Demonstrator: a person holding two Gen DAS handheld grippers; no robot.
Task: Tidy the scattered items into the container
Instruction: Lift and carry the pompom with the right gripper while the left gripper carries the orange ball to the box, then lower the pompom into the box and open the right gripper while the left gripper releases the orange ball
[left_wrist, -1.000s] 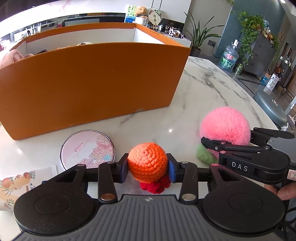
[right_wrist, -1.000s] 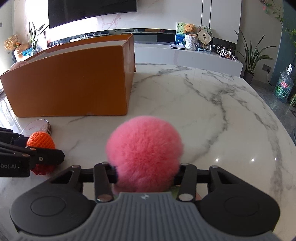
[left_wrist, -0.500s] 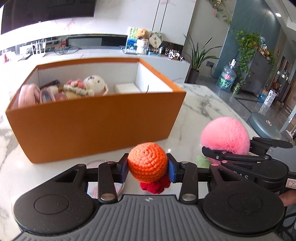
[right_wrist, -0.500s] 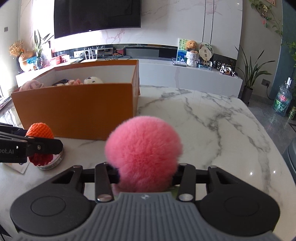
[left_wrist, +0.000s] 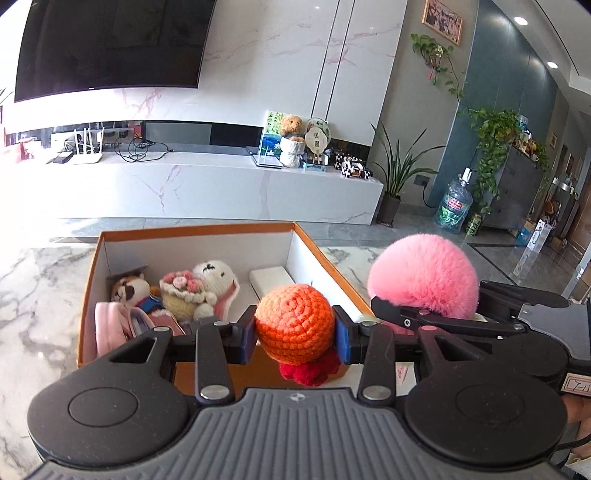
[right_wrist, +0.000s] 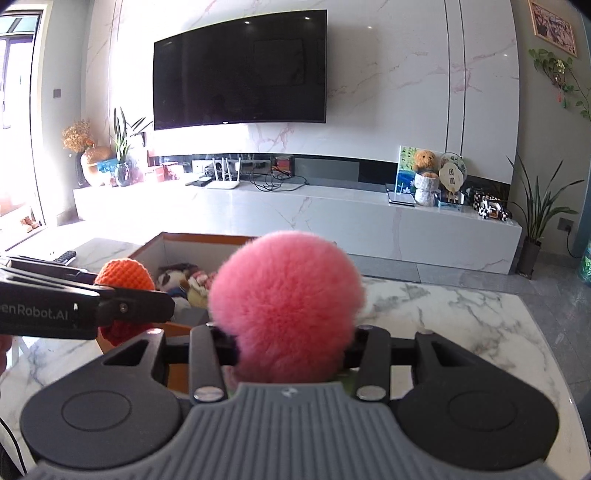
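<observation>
Open orange cardboard box (left_wrist: 92, 280) sits on the marble-topped table (left_wrist: 33, 295), ahead of both grippers. Inside: white crocheted bunny (left_wrist: 218, 277) mid-box, brown plush toy (left_wrist: 129, 290) to its left, flat white block (left_wrist: 267, 278) against the right wall. Orange crocheted ball (left_wrist: 293, 321) held over the box's near right corner; fluffy pink pom-pom (left_wrist: 423, 278) right of it, beyond the box wall. TV console (left_wrist: 207, 188) behind the table.

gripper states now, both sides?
Left gripper: closed on the orange crochet ball.
Right gripper: closed on the pink pompom.
</observation>
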